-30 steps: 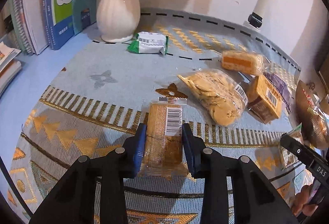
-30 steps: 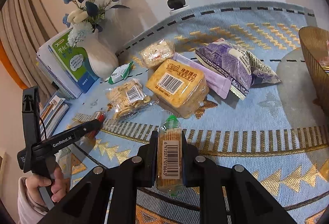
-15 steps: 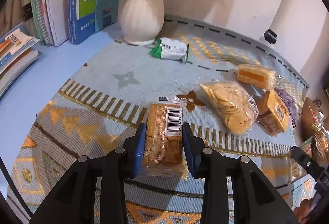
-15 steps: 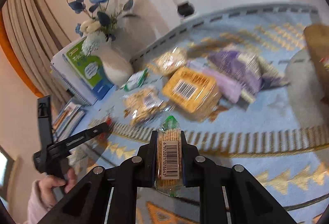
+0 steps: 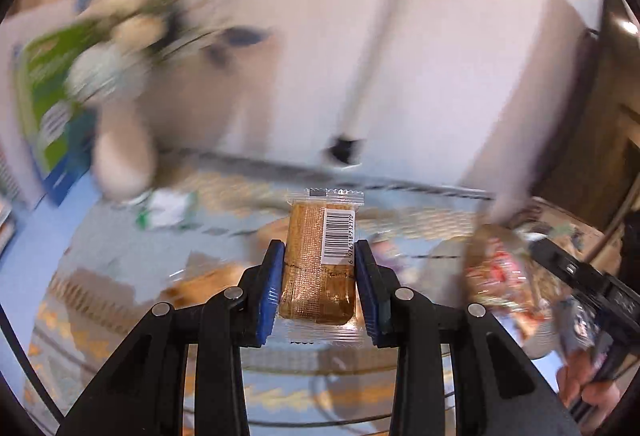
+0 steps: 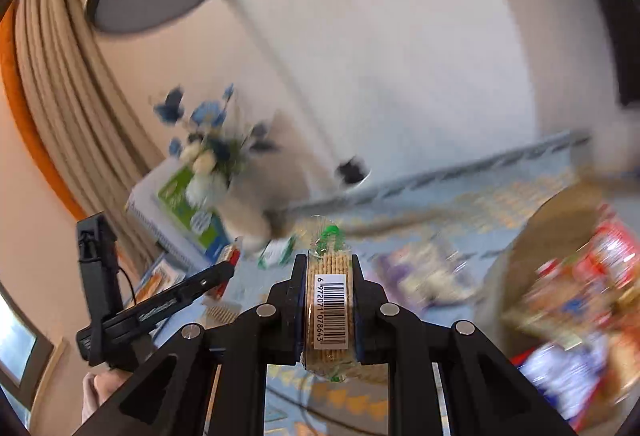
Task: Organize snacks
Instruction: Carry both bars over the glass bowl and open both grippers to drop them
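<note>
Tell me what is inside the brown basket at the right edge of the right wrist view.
The basket holds several snack packets, red, white and blue, heavily blurred. What lies beneath them is covered; individual items cannot be told apart.

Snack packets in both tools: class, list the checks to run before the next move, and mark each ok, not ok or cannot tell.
1. Left tool shut on the brown biscuit packet: ok.
2. Right tool shut on the cracker stack: ok.
3. Both packets sit straight between the pads: ok.
4. Basket in sight at right, already holding snacks: ok.
5. Free room left inside the basket: cannot tell, too blurred.
6. The two tools apart from each other: ok.
</note>
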A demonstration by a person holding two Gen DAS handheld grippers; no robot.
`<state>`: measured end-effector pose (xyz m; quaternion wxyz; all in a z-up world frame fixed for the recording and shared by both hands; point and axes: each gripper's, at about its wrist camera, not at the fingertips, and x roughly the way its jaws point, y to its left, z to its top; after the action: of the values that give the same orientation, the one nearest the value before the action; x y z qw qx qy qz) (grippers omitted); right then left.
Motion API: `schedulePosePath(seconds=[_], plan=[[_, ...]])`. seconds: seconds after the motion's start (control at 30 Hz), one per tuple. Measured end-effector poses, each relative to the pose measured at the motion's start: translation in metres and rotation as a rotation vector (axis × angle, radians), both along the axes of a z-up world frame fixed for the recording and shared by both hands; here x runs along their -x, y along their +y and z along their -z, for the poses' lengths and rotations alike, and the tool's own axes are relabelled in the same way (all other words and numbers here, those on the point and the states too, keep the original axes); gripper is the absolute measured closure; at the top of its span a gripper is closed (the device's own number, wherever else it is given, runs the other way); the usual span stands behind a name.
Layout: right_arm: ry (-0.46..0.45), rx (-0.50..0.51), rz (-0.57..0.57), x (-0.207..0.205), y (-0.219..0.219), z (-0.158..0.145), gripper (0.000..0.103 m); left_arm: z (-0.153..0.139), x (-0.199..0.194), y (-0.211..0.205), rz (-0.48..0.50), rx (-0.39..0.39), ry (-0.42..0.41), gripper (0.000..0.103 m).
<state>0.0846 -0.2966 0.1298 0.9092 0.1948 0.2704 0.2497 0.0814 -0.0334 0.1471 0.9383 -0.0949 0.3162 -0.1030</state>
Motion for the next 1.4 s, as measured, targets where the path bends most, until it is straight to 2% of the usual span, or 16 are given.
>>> schedulePosePath(seconds=[0.1, 0.27, 0.53, 0.6, 0.63, 0.67, 0.7, 0.73, 0.77, 0.83, 0.9, 1.1, 1.4], plan=[[0.013, 0.012, 0.052, -0.008, -0.038, -0.008, 0.087, -0.010, -0.005, -0.045, 0.088, -0.002, -0.017, 0.071], [0.071, 0.045, 0.154, -0.025, -0.103, -0.004, 0.087, -0.012, -0.017, -0.117, 0.216, -0.002, -0.015, 0.071], [0.179, 0.082, 0.295, -0.040, -0.181, 0.016, 0.086, 0.008, -0.041, -0.216, 0.380, -0.034, 0.033, 0.071], [0.207, 0.103, 0.316, -0.042, -0.195, 0.022, 0.086, 0.016, -0.048, -0.232, 0.401, -0.032, 0.053, 0.068], [0.221, 0.107, 0.314, -0.044, -0.199, 0.025, 0.083, 0.020, -0.052, -0.239, 0.408, -0.037, 0.064, 0.063], [0.241, 0.105, 0.306, -0.045, -0.202, 0.029, 0.074, 0.023, -0.055, -0.245, 0.415, -0.052, 0.079, 0.051], [0.267, 0.113, 0.306, -0.048, -0.205, 0.033, 0.042, 0.028, -0.058, -0.251, 0.421, -0.080, 0.097, 0.028], [0.274, 0.129, 0.321, -0.048, -0.207, 0.035, 0.009, 0.031, -0.057, -0.254, 0.414, -0.102, 0.099, 0.017], [0.263, 0.149, 0.345, -0.046, -0.207, 0.036, 0.003, 0.033, -0.057, -0.256, 0.394, -0.130, 0.090, 0.005], [0.239, 0.184, 0.361, -0.039, -0.206, 0.036, 0.003, 0.036, -0.056, -0.254, 0.367, -0.163, 0.077, 0.004], [0.243, 0.191, 0.368, -0.038, -0.205, 0.037, 0.003, 0.041, -0.057, -0.252, 0.357, -0.179, 0.097, 0.004], [0.227, 0.209, 0.367, -0.029, -0.188, 0.034, 0.003, 0.042, -0.061, -0.234, 0.319, -0.183, 0.113, 0.004], [0.196, 0.240, 0.350, -0.016, -0.141, 0.019, 0.003, 0.026, -0.054, -0.190, 0.286, -0.174, 0.117, 0.004]])
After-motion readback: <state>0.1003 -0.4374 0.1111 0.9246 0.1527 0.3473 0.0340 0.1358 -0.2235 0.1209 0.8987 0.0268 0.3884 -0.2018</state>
